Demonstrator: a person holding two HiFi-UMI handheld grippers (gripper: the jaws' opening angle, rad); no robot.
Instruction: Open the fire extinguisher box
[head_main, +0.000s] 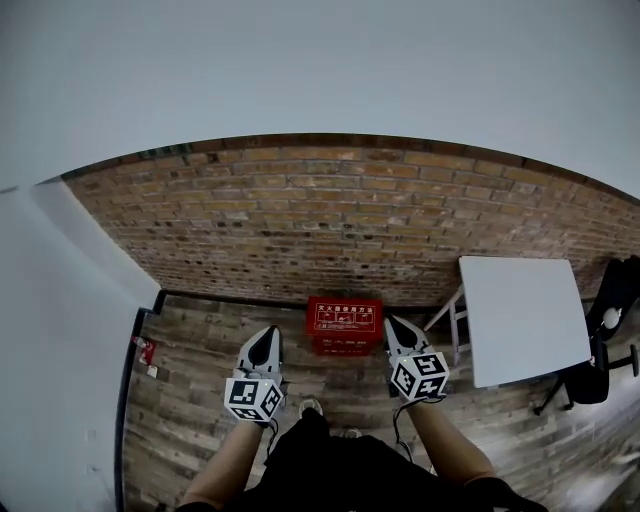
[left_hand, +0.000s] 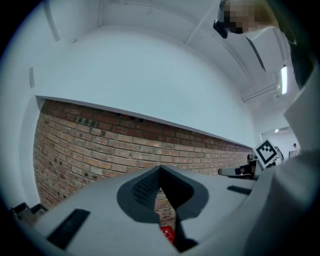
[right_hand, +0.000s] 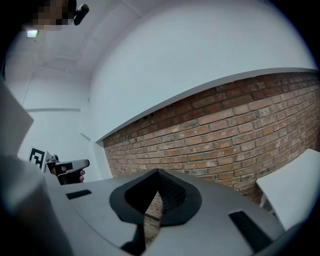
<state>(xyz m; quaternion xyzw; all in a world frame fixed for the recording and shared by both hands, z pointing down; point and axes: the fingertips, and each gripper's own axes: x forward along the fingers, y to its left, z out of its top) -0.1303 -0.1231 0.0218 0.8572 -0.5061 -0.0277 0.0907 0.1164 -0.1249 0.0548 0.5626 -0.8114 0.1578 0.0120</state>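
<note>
A red fire extinguisher box (head_main: 344, 326) with white print on its lid stands on the floor against the brick wall, lid down. My left gripper (head_main: 265, 345) hovers to its left and my right gripper (head_main: 397, 333) to its right, both held in the air short of it. Both are shut with nothing between the jaws. In the left gripper view a sliver of the red box (left_hand: 168, 233) shows through the gap below the closed jaws (left_hand: 160, 172). The right gripper view shows its jaws (right_hand: 158, 176) closed, with only brick wall and floor beyond.
A white table (head_main: 522, 315) stands right of the box, with a black office chair (head_main: 600, 350) beyond it. A brick wall (head_main: 350, 230) runs behind. A white partition (head_main: 60, 340) borders the left, with a small red item (head_main: 147, 351) at its foot. The floor is wood plank.
</note>
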